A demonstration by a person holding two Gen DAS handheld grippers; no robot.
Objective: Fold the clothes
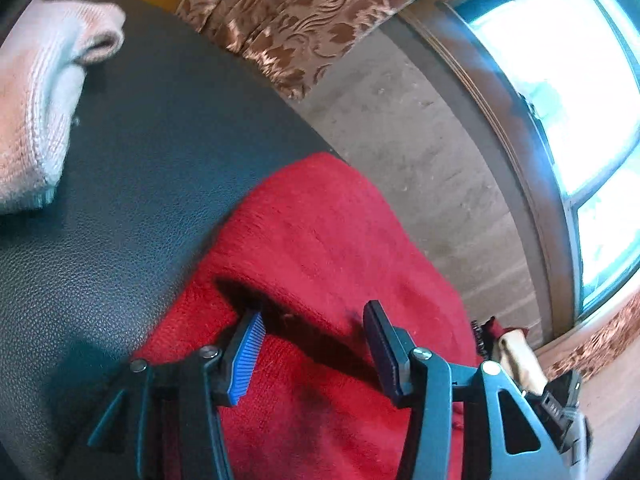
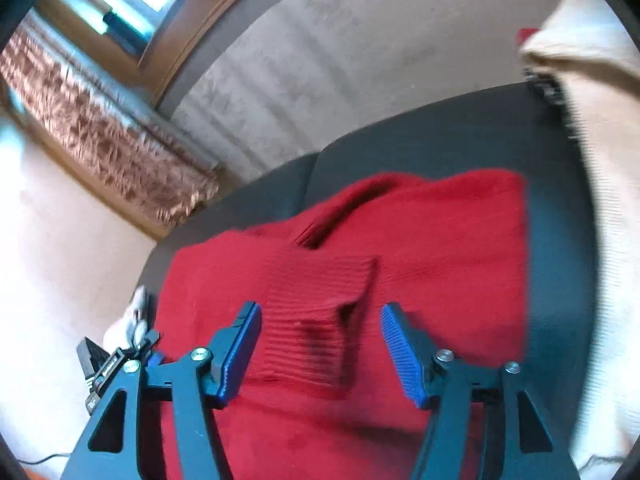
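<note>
A red knitted sweater point(image 1: 332, 240) lies folded on a black leather surface point(image 1: 152, 152). My left gripper point(image 1: 314, 310) hovers just over one edge of it, jaws open, with only a dark fold of the fabric below them. In the right wrist view the same red sweater point(image 2: 440, 240) spreads across the black surface point(image 2: 440, 136). Its ribbed cuff point(image 2: 316, 312) lies flat between the blue pads point(image 2: 400, 348) of my right gripper point(image 2: 320, 308). That gripper is open and the pads do not press on the cuff.
A cream knitted garment point(image 1: 36, 100) lies at the far left of the surface; it appears as the cream garment point(image 2: 600, 200) along the right edge. Beyond are a bare concrete wall point(image 1: 420, 152), a brown patterned curtain point(image 1: 288, 12) and a bright window point(image 1: 560, 80).
</note>
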